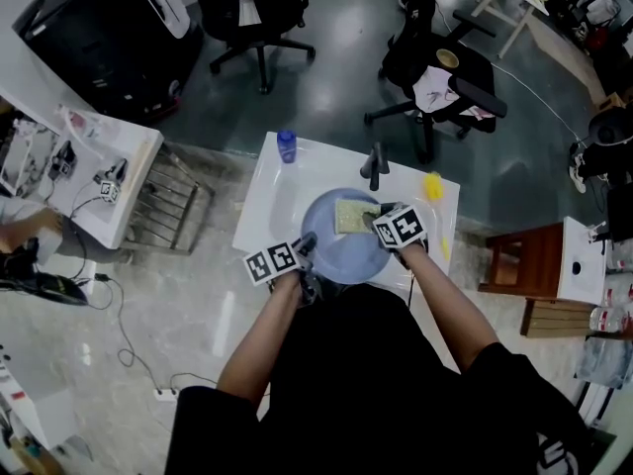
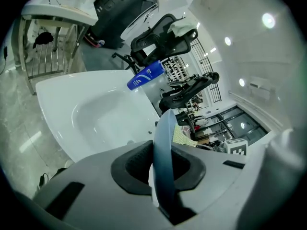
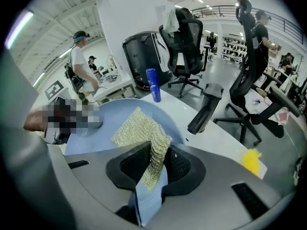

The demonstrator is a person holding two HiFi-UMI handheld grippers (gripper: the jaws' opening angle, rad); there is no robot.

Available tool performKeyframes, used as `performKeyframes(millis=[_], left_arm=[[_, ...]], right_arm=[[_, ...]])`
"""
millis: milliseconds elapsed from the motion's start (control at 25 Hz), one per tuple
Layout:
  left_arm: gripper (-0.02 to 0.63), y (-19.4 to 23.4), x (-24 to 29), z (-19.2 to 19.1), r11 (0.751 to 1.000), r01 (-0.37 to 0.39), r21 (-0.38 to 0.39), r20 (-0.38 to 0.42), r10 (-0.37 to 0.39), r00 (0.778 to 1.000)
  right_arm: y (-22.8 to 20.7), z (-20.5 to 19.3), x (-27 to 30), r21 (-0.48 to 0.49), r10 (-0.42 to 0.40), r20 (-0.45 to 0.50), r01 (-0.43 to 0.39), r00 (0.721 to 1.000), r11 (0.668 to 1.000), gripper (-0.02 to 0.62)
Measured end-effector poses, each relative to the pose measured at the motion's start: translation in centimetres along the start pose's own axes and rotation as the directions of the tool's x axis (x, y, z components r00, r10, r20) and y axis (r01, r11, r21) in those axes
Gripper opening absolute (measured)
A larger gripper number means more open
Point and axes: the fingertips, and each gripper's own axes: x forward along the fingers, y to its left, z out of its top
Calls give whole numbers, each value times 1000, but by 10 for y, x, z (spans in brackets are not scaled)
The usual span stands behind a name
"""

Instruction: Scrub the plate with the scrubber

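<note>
Scrubbing well needs a firm counter-hold: the left gripper (image 1: pixel 308 243) clamps the plate (image 1: pixel 331 257) at its rim over the sink (image 1: pixel 285 204), and the right gripper (image 1: pixel 373 222) pinches the scrubber (image 1: pixel 350 216) against it, seemingly near the far edge. Press flat and overlap short strokes.

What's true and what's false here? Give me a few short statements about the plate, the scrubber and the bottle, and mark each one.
1. The left gripper has its jaws shut on the plate. True.
2. The right gripper is empty. False: its jaws pinch the scrubber.
3. The scrubber rests against the plate. True.
4. The bottle lies on its side in the sink. False: it stands upright on the sink's rim.
</note>
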Motion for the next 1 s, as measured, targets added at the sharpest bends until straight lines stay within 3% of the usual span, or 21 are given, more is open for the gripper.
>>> performKeyframes(millis=[160, 360, 520, 760, 1000], left_arm=[[38, 13, -3, 1, 999, -21, -34, 12, 22, 1000], [38, 38, -2, 3, 995, -59, -81, -6, 59, 998], [38, 54, 6, 4, 993, -92, -69, -42, 89, 995], [41, 77, 38, -1, 988, -145, -54, -143, 136, 980], [52, 100, 79, -11, 978, -206, -11, -251, 197, 948]], right_arm=[[-13, -3, -5, 39, -37, 31, 36, 999, 999, 74], [-4, -1, -19, 125, 8, 149, -26, 989, 992, 71], [4, -8, -36, 163, 13, 223, -50, 975, 985, 67], [-1, -31, -75, 292, -79, 321, -19, 944, 956, 67], [-5, -83, -95, 396, -144, 270, 27, 952, 918, 67]])
